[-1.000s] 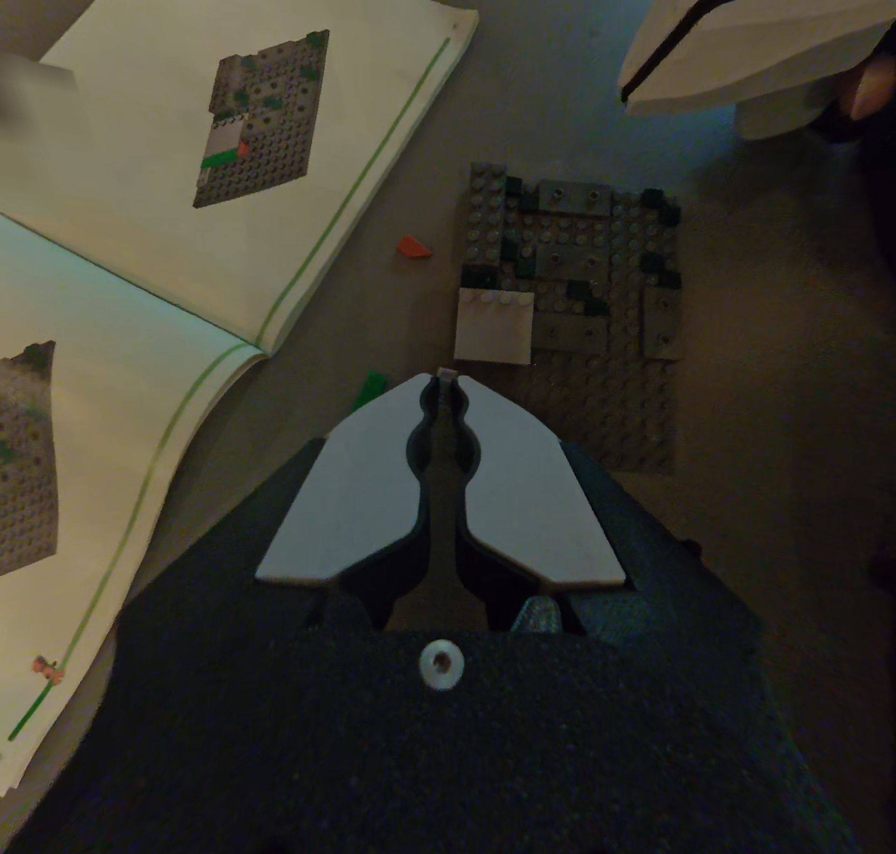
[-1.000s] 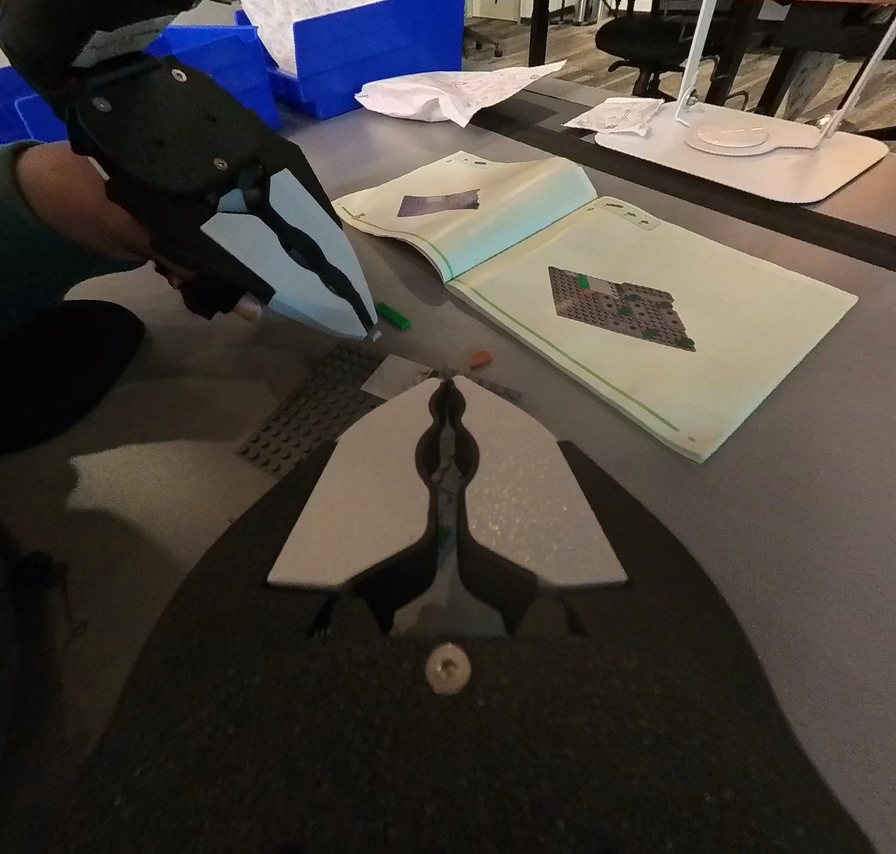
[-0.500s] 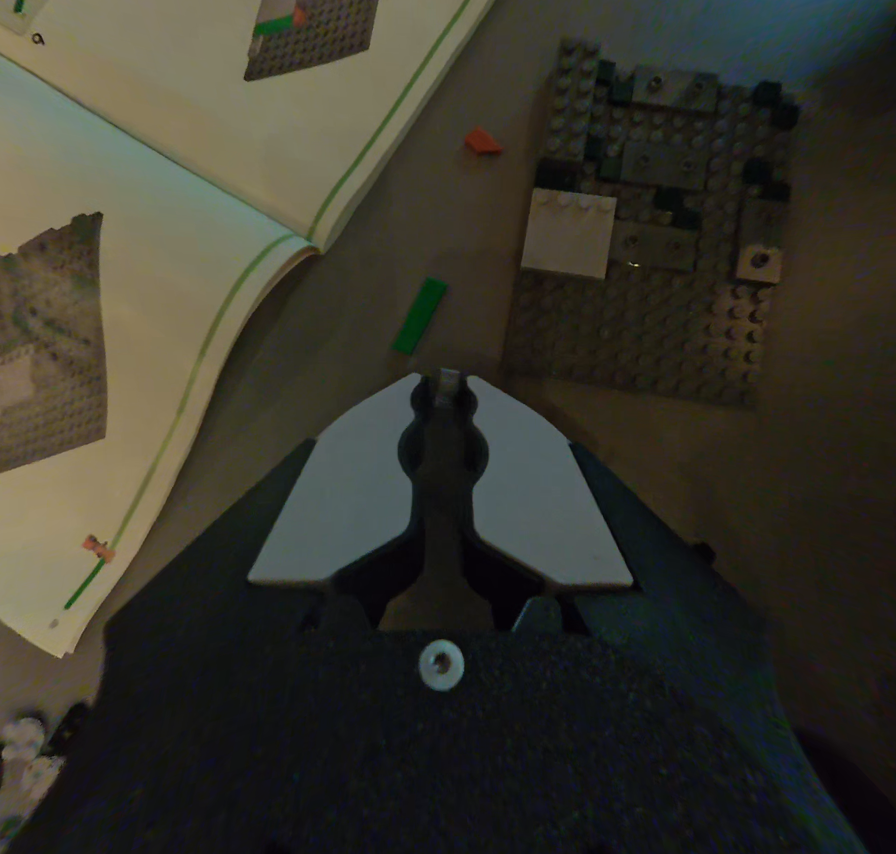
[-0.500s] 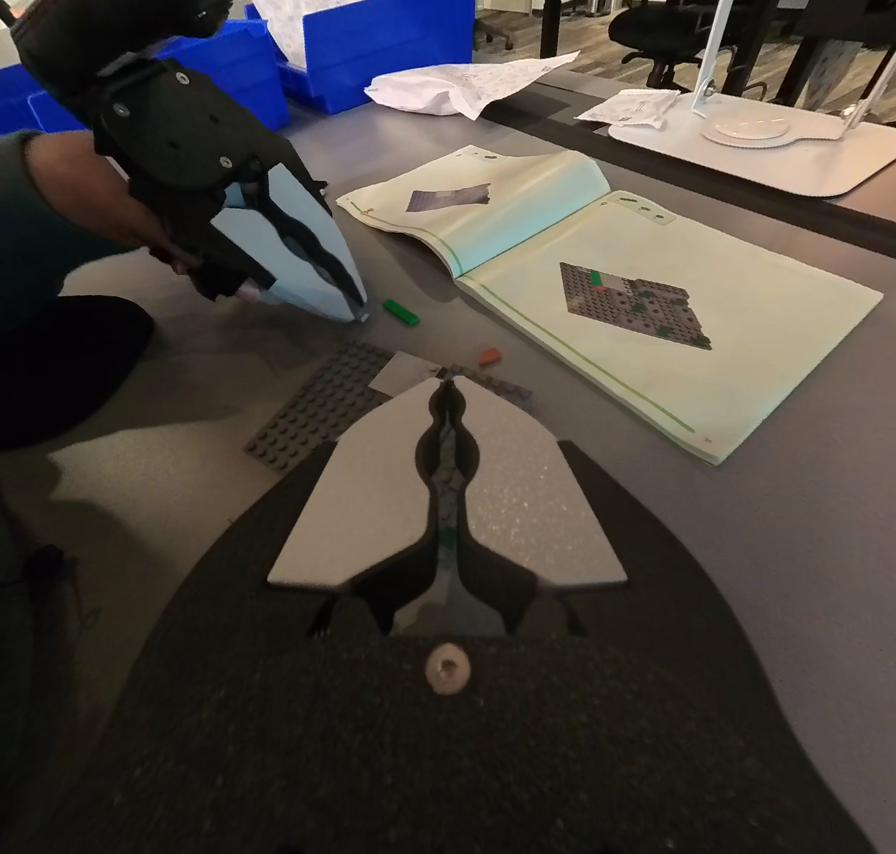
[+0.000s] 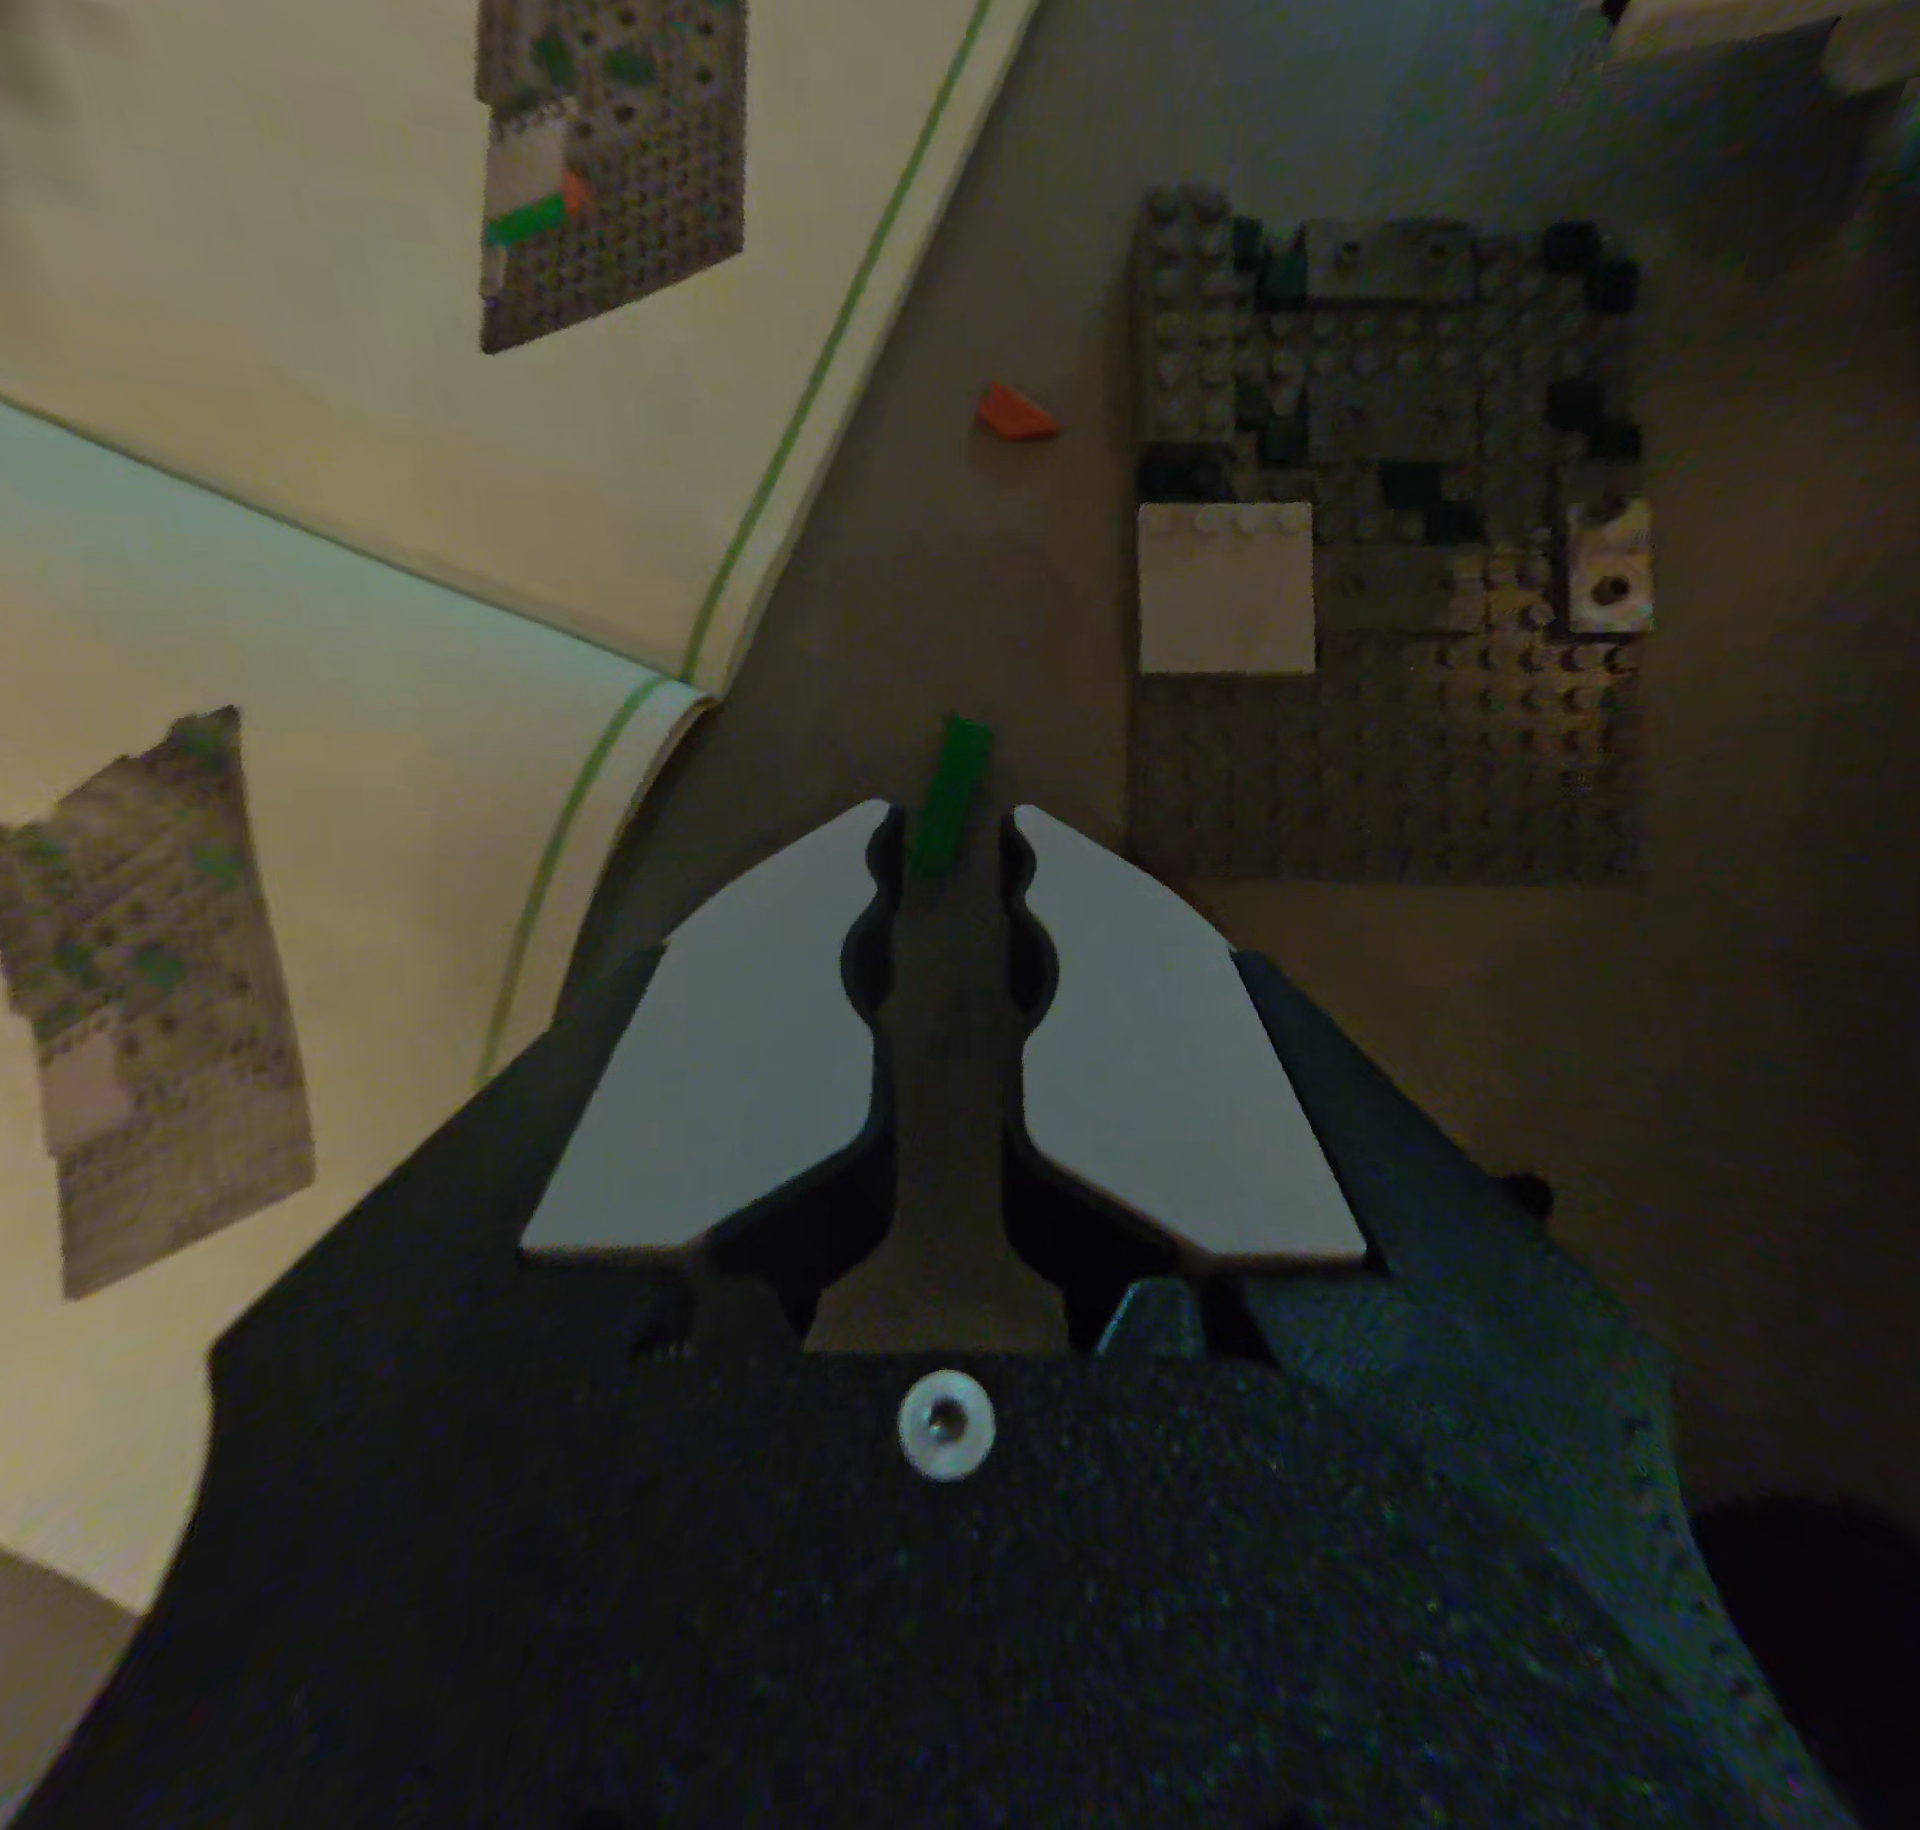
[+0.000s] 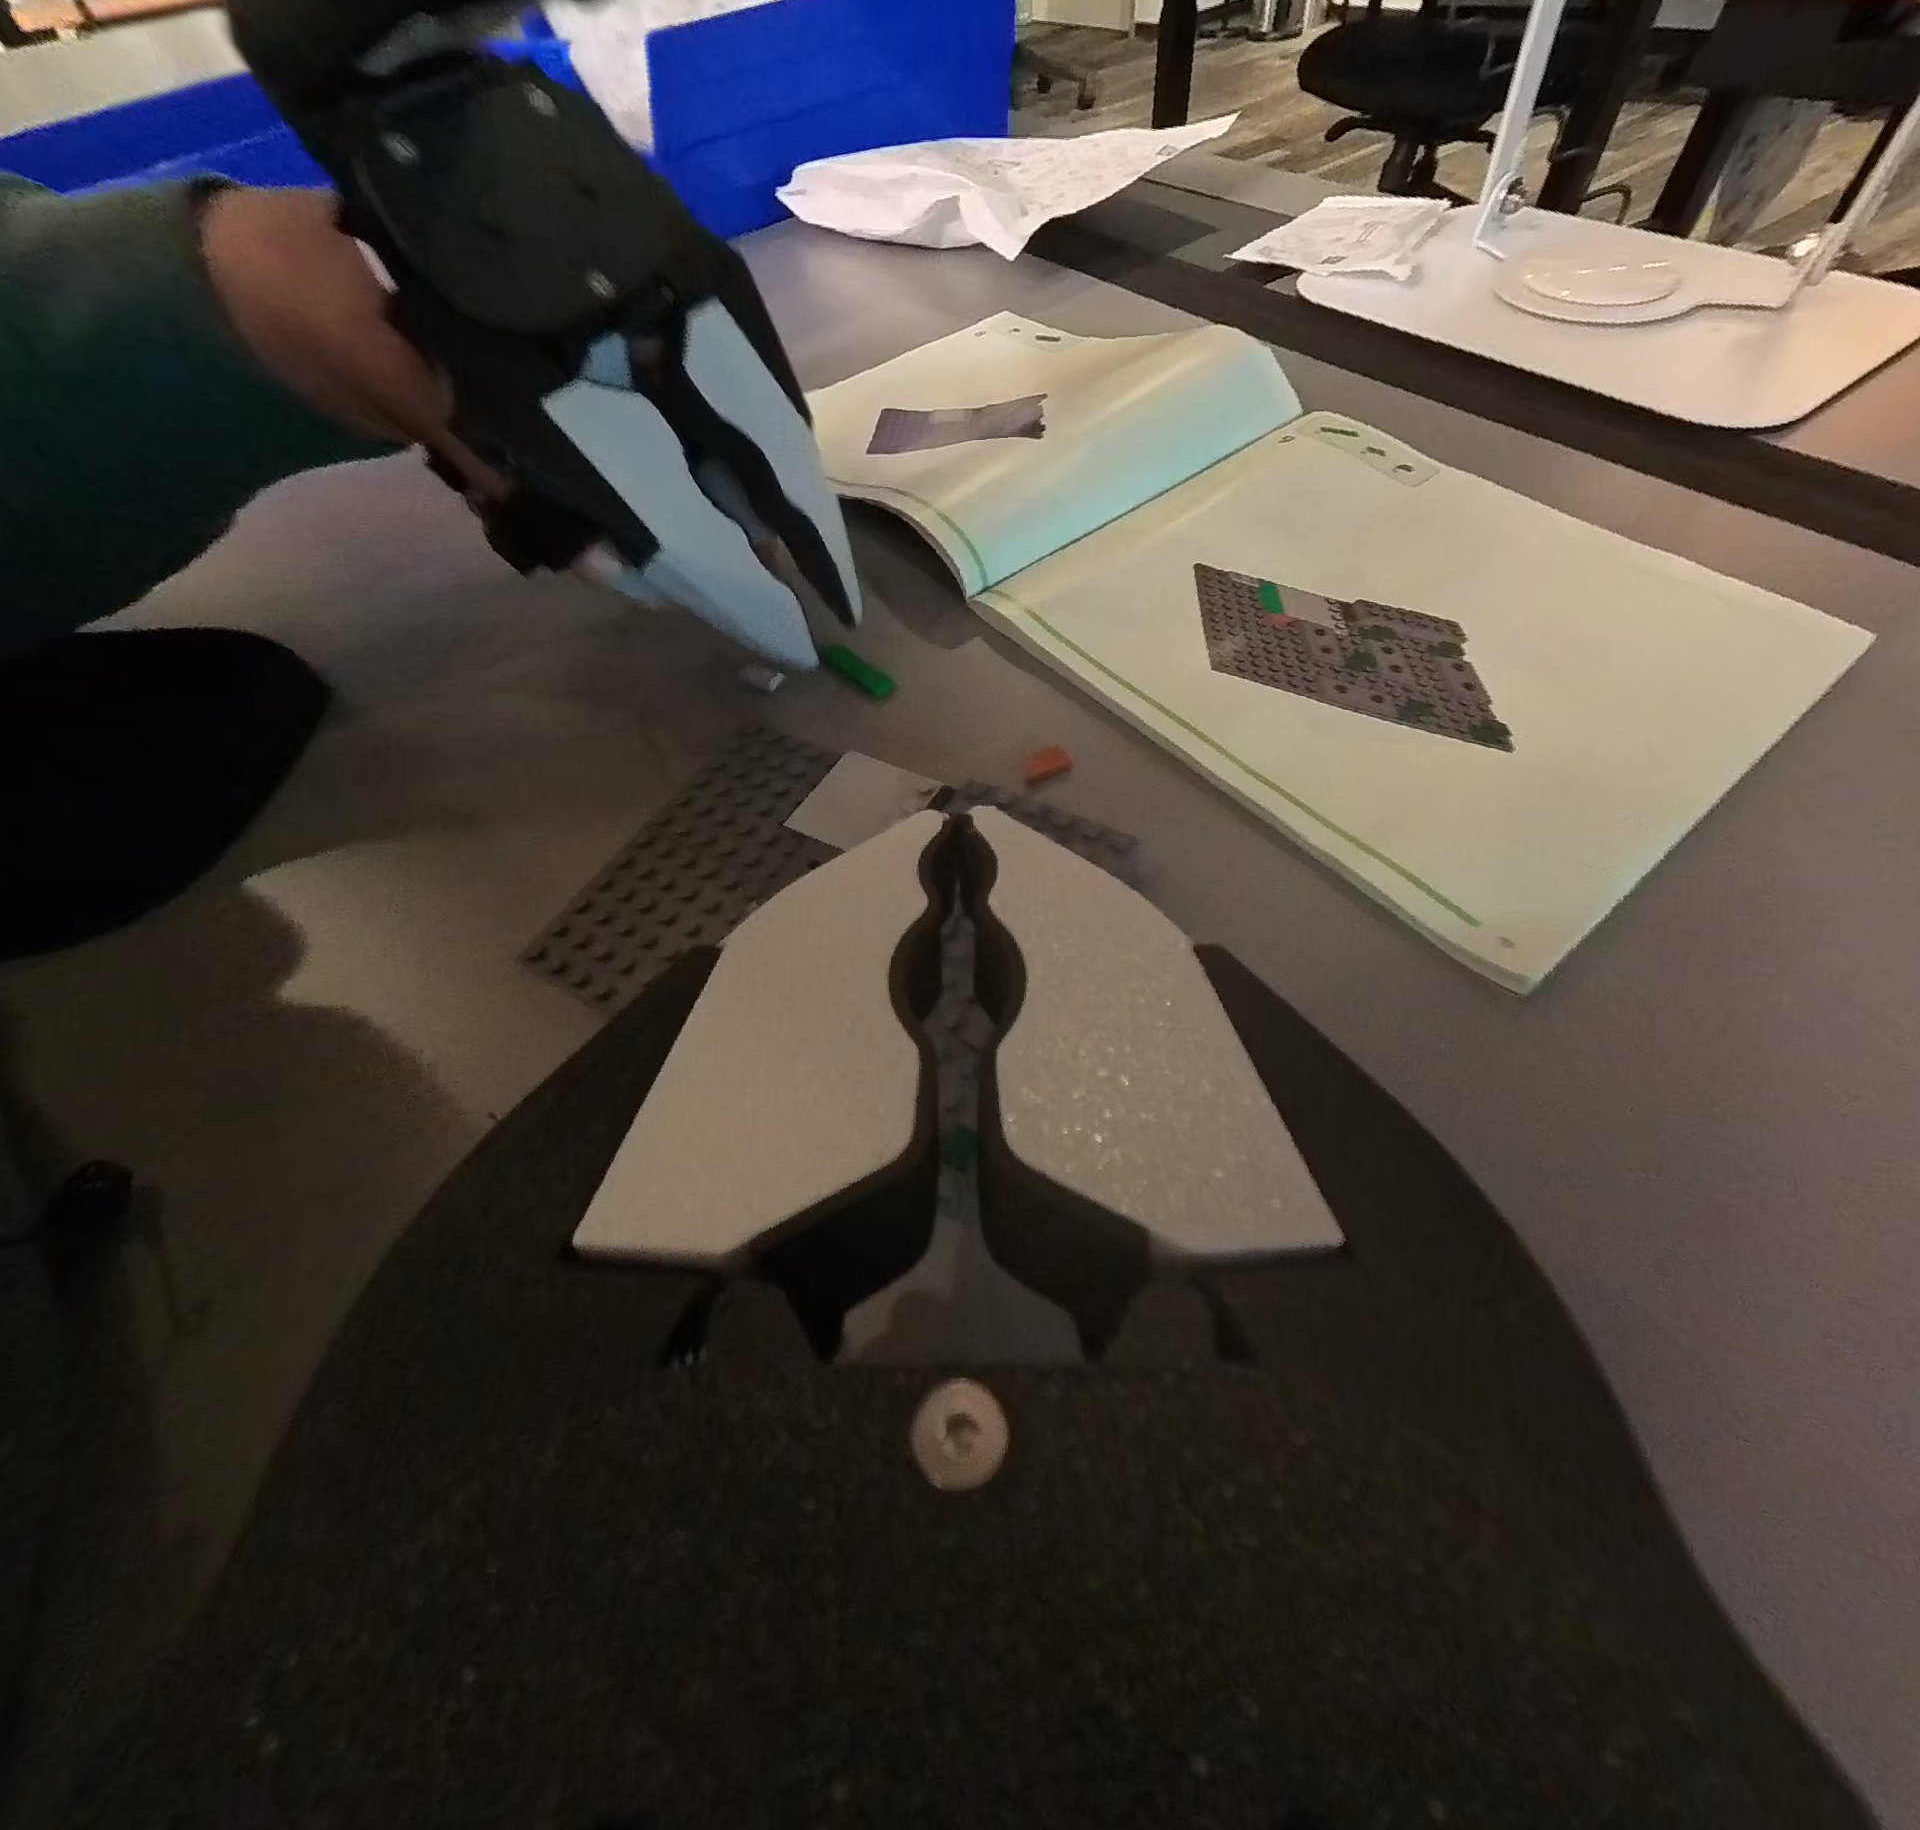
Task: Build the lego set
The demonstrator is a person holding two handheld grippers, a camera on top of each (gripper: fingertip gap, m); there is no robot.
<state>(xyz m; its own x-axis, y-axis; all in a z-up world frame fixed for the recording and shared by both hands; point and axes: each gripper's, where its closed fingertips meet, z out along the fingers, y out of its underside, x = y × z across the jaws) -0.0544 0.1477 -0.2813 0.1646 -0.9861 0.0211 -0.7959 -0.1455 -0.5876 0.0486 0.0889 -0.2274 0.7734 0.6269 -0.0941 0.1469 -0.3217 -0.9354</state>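
Observation:
A grey baseplate [image 5: 1351, 793] lies on the table with several grey and dark green pieces and a white tile [image 5: 1226, 585] on it. A green flat piece [image 5: 951, 793] lies left of it, and its near end sits between the fingertips of my open left gripper [image 5: 948, 822]. An orange piece [image 5: 1013, 416] lies farther off. In the right wrist view my right gripper [image 6: 958, 822] is shut and empty above the baseplate [image 6: 675, 876]. The left gripper [image 6: 821, 637] touches down by the green piece [image 6: 857, 668]. A small pale piece [image 6: 762, 677] lies beside its tip.
An open instruction booklet [image 5: 364, 430] lies left of the pieces; it also shows in the right wrist view [image 6: 1455, 637]. Blue bins [image 6: 831, 66], crumpled paper [image 6: 997, 180] and a white stand base [image 6: 1610, 326] are at the back. A person's arm [image 6: 208, 346] is at left. One gripper's finger ends stand about 15 cm off the other's.
My left gripper has opened and come down over the green piece. The small pale piece it held now lies on the table. The right gripper has hardly moved.

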